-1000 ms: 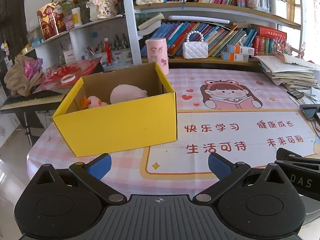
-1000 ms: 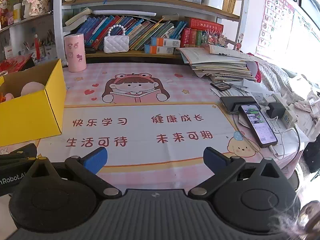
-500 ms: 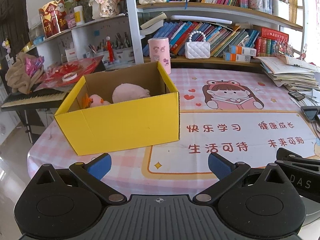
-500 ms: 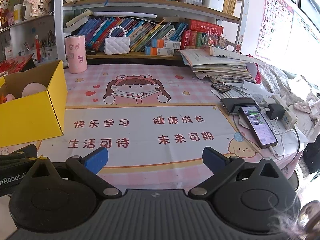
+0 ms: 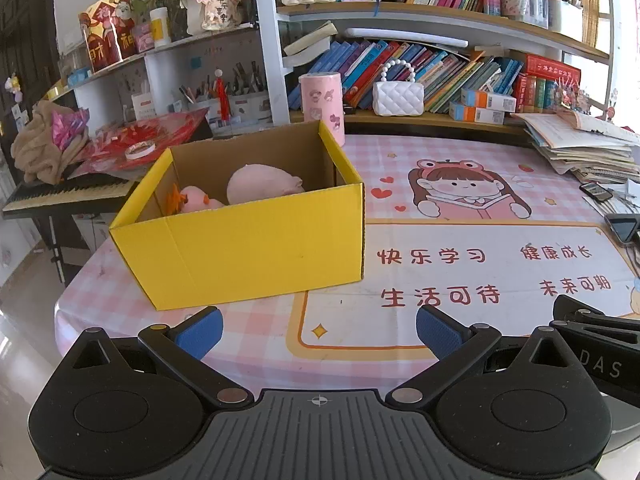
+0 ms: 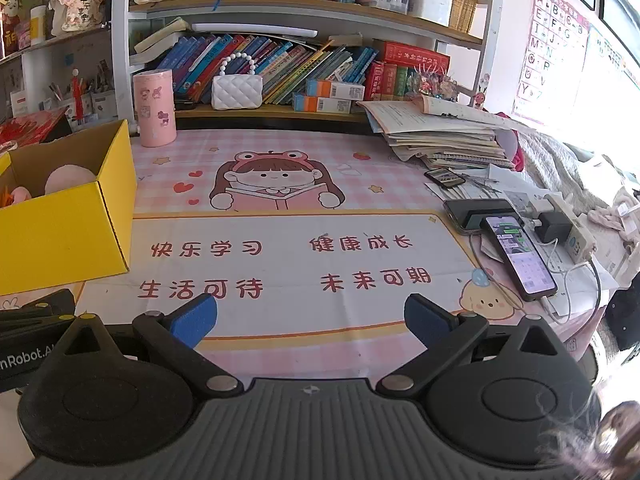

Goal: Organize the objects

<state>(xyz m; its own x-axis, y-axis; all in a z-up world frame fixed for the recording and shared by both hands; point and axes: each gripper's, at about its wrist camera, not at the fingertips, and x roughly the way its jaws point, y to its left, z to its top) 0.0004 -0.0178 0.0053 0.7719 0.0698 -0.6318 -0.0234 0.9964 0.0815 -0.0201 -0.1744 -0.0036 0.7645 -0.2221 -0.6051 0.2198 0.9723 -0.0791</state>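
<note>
A yellow cardboard box [image 5: 256,252] stands open on the left of the pink table mat [image 5: 460,272]. Inside it lie a pale pink plush toy [image 5: 260,182] and a smaller pink toy with orange parts [image 5: 192,202]. The box also shows at the left edge of the right wrist view [image 6: 64,240]. My left gripper [image 5: 318,330] is open and empty, near the table's front edge, just in front of the box. My right gripper [image 6: 310,318] is open and empty over the front of the mat, to the right of the box.
A pink cylinder cup [image 6: 154,108] and a white quilted handbag [image 6: 237,90] stand at the back by the bookshelf. A stack of papers [image 6: 444,136], phones [image 6: 518,256] and a charger with cables [image 6: 560,228] crowd the right side. A keyboard [image 5: 60,194] lies left of the table.
Both grippers have drifted slightly, so the box and mat sit a little to the right and lower in view. Both stay open and empty.
</note>
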